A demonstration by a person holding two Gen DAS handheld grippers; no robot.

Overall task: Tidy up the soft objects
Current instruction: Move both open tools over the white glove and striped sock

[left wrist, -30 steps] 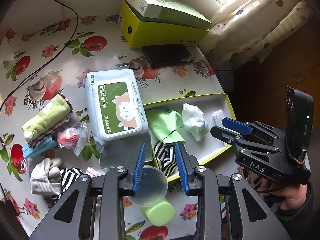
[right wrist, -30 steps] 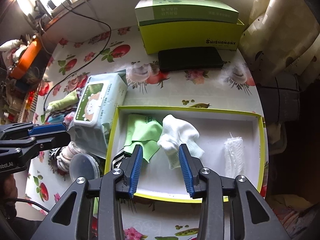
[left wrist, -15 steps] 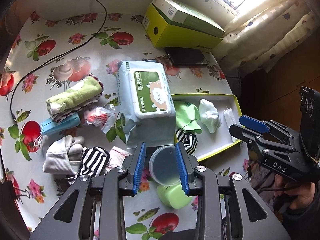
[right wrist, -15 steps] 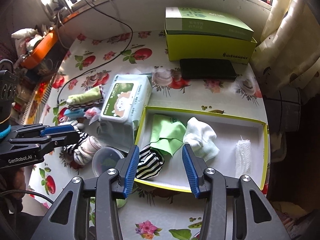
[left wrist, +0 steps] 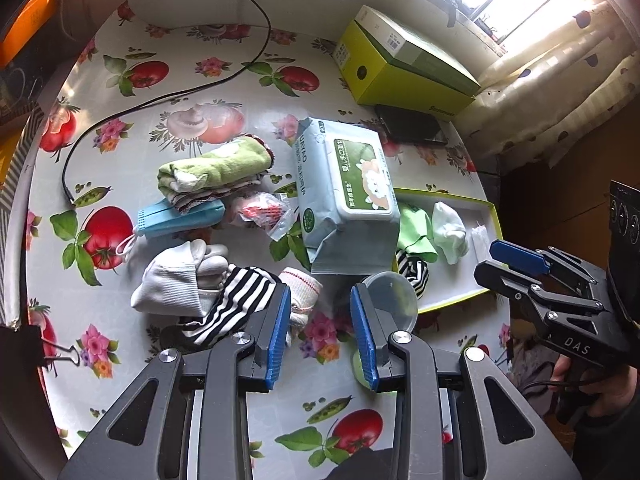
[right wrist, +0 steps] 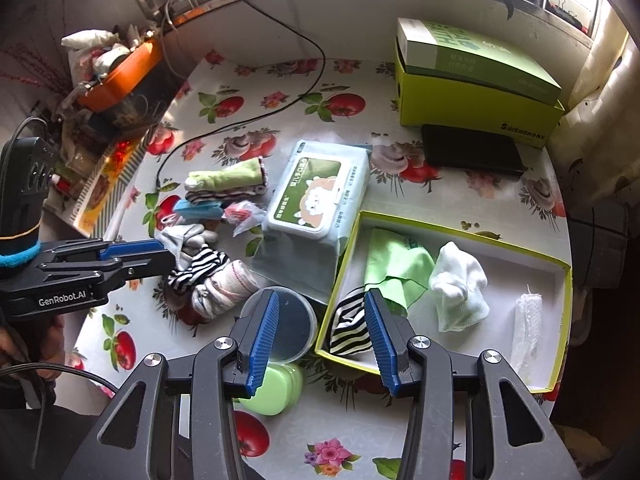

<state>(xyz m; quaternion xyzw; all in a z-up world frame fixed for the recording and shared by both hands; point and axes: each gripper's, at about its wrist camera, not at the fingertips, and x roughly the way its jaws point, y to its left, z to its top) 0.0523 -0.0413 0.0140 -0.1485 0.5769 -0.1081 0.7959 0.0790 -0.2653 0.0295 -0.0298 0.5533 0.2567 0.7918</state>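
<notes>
My left gripper is open and empty, hovering just right of a sock pile: a white sock, a striped sock and a pink-trimmed sock. A rolled green towel and a blue mask lie behind them. My right gripper is open and empty above the near left corner of the yellow-rimmed tray. The tray holds a green cloth, a white sock, a striped sock and white gauze.
A wet-wipes pack leans on the tray's left edge. A round clear lid and a green case sit in front of it, a small plastic bag to its left. A yellow-green box, a black phone and a cable lie further back.
My left gripper has swung left, from the tray's corner to beside the sock pile. My right gripper has pulled back and left from over the tray, with its jaws a little wider.
</notes>
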